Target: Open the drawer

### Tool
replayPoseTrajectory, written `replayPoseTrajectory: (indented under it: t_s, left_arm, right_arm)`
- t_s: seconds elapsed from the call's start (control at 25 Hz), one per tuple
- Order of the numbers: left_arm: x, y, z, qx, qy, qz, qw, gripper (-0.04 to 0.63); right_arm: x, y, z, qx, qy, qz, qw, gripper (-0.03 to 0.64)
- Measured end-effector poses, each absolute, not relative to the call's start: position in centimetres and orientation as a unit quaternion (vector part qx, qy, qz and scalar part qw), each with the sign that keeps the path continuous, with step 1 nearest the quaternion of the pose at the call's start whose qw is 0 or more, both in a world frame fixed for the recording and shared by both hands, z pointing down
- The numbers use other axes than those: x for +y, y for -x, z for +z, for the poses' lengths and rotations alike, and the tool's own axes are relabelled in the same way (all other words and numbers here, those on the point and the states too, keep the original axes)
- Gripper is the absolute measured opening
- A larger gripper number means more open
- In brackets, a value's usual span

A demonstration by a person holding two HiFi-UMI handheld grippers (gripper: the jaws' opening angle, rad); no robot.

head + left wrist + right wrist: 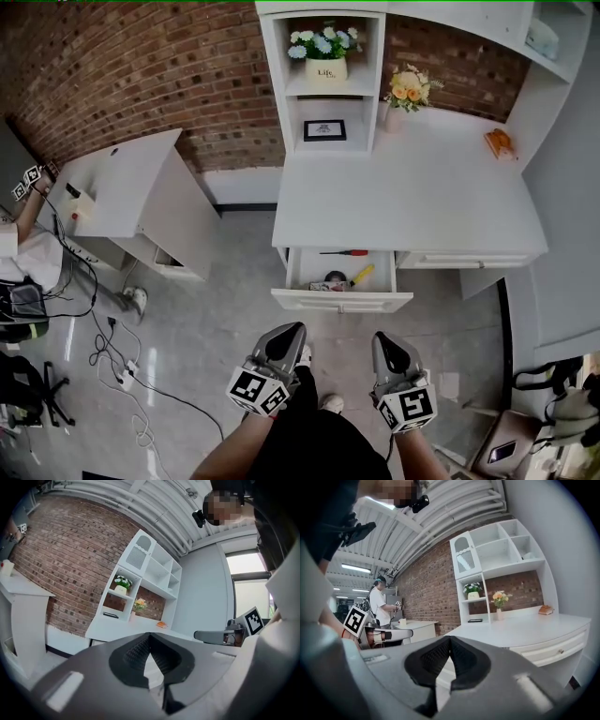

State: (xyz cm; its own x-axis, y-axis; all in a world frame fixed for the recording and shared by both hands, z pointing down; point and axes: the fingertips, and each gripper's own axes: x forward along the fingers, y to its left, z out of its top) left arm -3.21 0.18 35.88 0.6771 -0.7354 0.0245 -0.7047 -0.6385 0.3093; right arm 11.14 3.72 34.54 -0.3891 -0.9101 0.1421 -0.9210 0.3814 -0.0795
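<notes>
I see the drawer [342, 281] pulled out under the white desk [403, 197] (a red-handled screwdriver [345, 252] lies inside). My left gripper [285, 333] and right gripper [386, 342] both have fingers pressed together on nothing, well apart from the drawer.

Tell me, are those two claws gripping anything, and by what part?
Nothing is held. The left gripper and the right gripper are both shut on empty air, back from the open drawer.

Red brick wall [141, 75], glossy grey floor [206, 347], white shelf unit [281, 84]
</notes>
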Motion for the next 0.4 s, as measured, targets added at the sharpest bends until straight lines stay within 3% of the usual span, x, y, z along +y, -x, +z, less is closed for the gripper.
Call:
replayPoseTrajectory:
  t_s: [0.4]
  left_arm:
    - [3.5, 3.4, 31.3, -0.390, -0.907, -0.071, 0.143, 0.002]
  right_arm:
    - [7.8, -9.0, 29.9, -0.853, -0.518, 0.047, 0.033, 0.002]
